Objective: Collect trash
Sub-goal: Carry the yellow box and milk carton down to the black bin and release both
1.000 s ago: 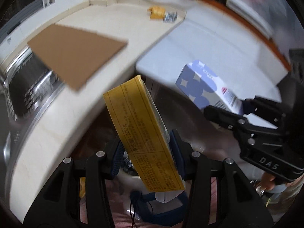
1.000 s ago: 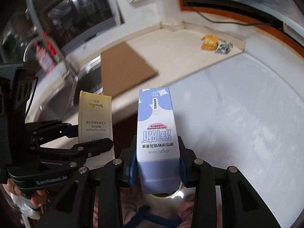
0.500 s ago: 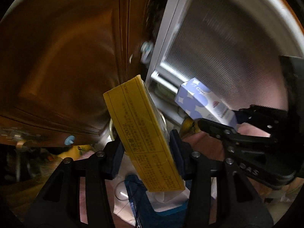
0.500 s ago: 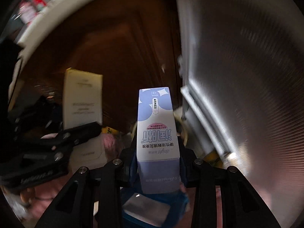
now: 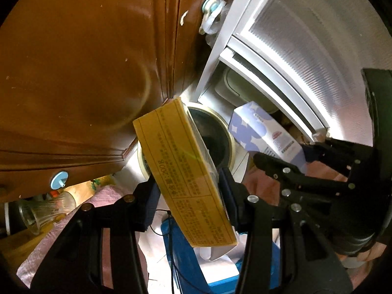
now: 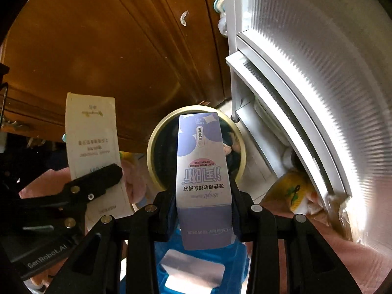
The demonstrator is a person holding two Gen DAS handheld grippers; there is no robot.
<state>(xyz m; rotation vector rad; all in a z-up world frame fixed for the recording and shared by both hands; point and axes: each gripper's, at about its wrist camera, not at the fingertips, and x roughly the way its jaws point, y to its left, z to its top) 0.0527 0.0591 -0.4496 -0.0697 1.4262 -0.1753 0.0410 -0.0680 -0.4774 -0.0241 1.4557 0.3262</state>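
Two grippers: the left gripper (image 5: 187, 193) clamps one yellow box (image 5: 181, 169), the right gripper (image 6: 204, 210) clamps one purple box (image 6: 203, 171). One round gold-rimmed bin (image 6: 156, 137) stands beyond them. One brown cabinet door (image 5: 85, 61) at left. One ribbed white panel (image 6: 318, 61) at right. One glass vase (image 5: 36, 213) near left.

The round gold-rimmed bin (image 6: 196, 147) is partly covered by the lavender printed carton (image 6: 203, 171), and its dark contents cannot be made out. In the left view, its left side is hidden behind the yellow flat box (image 5: 186, 171).
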